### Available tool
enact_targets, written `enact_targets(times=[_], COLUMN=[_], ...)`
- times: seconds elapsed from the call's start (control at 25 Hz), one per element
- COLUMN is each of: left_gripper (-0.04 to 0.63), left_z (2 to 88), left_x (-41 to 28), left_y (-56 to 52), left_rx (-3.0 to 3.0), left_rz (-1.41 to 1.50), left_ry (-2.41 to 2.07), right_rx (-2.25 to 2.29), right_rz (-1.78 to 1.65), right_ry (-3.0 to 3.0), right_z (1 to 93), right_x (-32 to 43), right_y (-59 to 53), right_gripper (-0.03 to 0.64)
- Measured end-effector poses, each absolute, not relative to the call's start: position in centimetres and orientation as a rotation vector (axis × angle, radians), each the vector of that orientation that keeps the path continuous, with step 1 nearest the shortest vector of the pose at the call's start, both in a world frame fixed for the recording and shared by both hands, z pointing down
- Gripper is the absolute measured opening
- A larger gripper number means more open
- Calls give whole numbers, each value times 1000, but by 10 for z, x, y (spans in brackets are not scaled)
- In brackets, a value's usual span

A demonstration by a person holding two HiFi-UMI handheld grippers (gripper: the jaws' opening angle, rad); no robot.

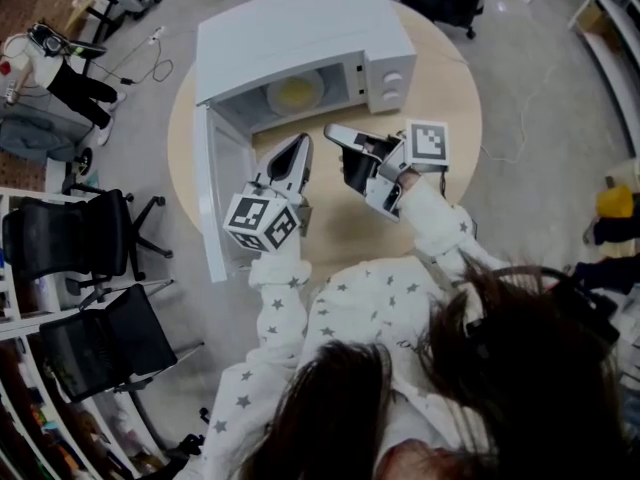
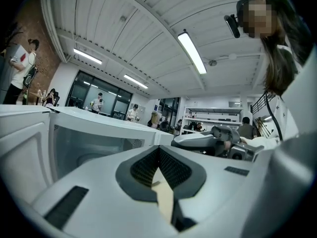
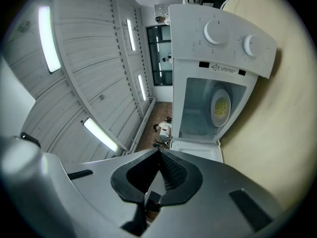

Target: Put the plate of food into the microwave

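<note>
A big round wooden table (image 1: pixel 445 158) is holding a white microwave (image 1: pixel 300 38). The microwave is sitting with its open front facing the person. Its long side is running from left to right across the table. Its door (image 1: pixel 212 203) is swinging wide open on the left side, and two round knobs (image 1: pixel 393 78) are showing on the right.

The plate (image 1: pixel 295 93) is sitting inside the microwave, flat on the floor of it. It is round and pale, with yellow food (image 1: pixel 297 91) in the middle. Being round, it is not pointing any way. The roof of the microwave is hiding the back part of it. The food is too small and blurry to name.

The left gripper (image 1: pixel 302 140) is hanging just in front of the open microwave, pointing at it. Its jaws are pressing together and are holding nothing. The right gripper (image 1: pixel 330 130) is hanging just beside it. Its jaws are pressing together too, with nothing in them. The right gripper view is showing the plate (image 3: pixel 220 106) well apart from those jaws.
</note>
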State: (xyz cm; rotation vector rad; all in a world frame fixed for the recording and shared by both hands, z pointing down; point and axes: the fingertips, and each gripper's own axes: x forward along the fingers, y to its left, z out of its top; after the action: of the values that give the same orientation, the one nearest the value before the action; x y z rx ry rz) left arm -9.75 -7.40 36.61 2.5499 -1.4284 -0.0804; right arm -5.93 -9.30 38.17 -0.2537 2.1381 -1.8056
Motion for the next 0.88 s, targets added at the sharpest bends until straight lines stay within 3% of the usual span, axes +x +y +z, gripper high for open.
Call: enact_targets(times=[0.88], left_gripper=[2], left_z=[356], left_x=[-86], left_y=[-60], left_rx=[2568], left_rz=[-117], left_ry=[-1410], right_rx=[-189], right_rz=[-1826], right_ry=[2095], right_z=[377], right_x=[-55], right_y=[-78], right_gripper=[6])
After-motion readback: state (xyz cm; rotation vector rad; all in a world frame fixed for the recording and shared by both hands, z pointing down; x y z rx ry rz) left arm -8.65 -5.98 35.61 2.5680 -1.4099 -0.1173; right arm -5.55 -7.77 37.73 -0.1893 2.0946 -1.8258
